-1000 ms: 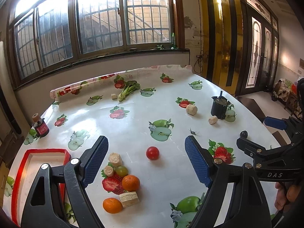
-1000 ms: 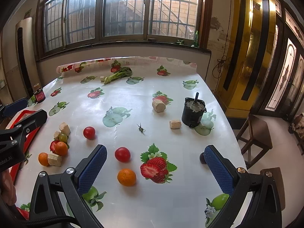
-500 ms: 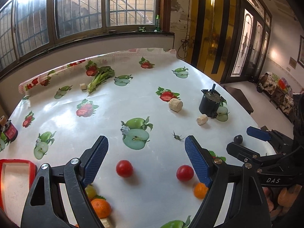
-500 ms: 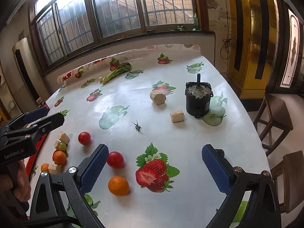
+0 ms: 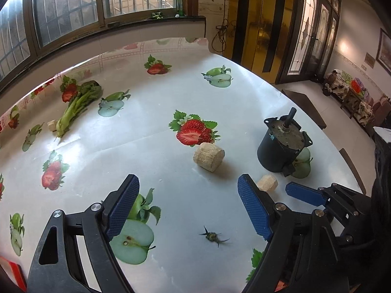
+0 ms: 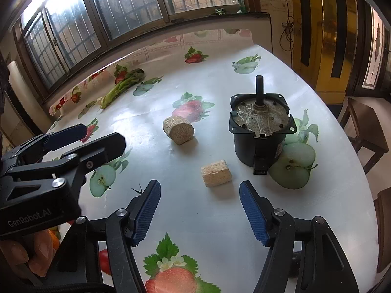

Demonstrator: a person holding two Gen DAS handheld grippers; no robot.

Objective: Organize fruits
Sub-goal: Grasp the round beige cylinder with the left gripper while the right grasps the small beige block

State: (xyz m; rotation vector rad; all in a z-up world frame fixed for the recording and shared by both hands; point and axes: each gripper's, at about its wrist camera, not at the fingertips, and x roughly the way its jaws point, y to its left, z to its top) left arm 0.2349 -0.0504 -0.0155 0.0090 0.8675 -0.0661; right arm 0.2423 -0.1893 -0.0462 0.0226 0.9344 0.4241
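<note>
Both grippers advanced; tomato [image 6: 105, 261] now beside, outside right fingers [image 6: 146, 211].

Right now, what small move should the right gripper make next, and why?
Probably ease the right gripper forward and down over the small pale block. Its jaws are closing with nothing between them, and the block lies just ahead of the fingertips, in line with the gap. The black motor stands close on the right, so keep that finger clear of it. Whether this block counts as fruit I cannot tell.

Table [image 6: 220, 219], fruit-print cloth: black motor [image 6: 259, 131], two wood blocks [image 6: 216, 172], leafy vegetable [image 5: 78, 105], fruit stem [image 5: 212, 236].
</note>
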